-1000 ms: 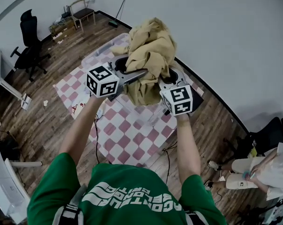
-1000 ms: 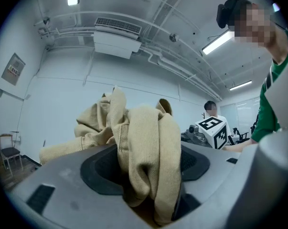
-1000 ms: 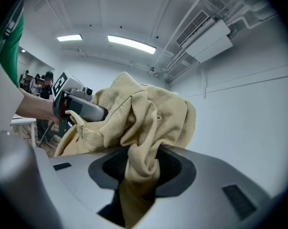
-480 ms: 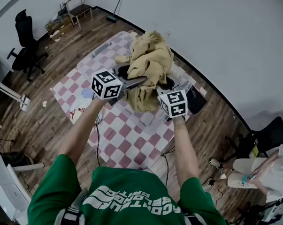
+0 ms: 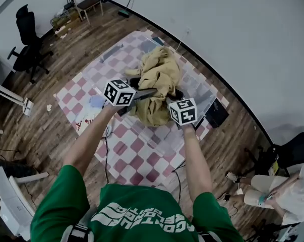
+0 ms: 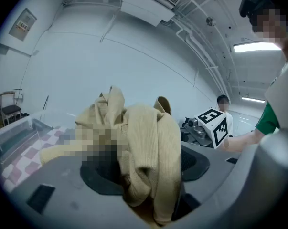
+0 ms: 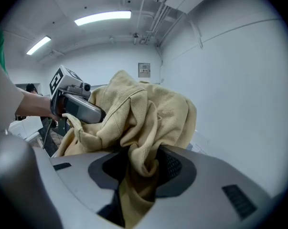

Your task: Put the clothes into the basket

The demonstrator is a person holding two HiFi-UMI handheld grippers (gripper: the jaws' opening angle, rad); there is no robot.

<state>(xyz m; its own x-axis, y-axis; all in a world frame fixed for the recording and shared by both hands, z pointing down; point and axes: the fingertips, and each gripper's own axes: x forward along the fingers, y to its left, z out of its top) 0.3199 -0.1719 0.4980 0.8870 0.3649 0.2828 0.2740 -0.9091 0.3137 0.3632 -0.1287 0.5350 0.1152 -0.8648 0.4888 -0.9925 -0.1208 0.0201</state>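
Both grippers have hold of it: the left gripper (image 6: pixel 151 178) is clamped partway closed on a thick fold of the tan garment (image 5: pixel 158 77), and the right gripper (image 7: pixel 136 168) pinches another bunch of the same cloth between its jaws. The fabric is a ribbed knit, crumpled into a heap that hangs down between the two. Each gripper's cube carries black-and-white square markers. White lettering runs across the person's green shirt (image 5: pixel 136 213), upside down and not legible. The garment hangs above a clear plastic basket (image 5: pixel 204 92) standing on a pink-and-white checked rug (image 5: pixel 136 150). Bare wood floor (image 5: pixel 51 110) spreads out to the left, while the white wall (image 5: pixel 232 39) runs close behind the basket.
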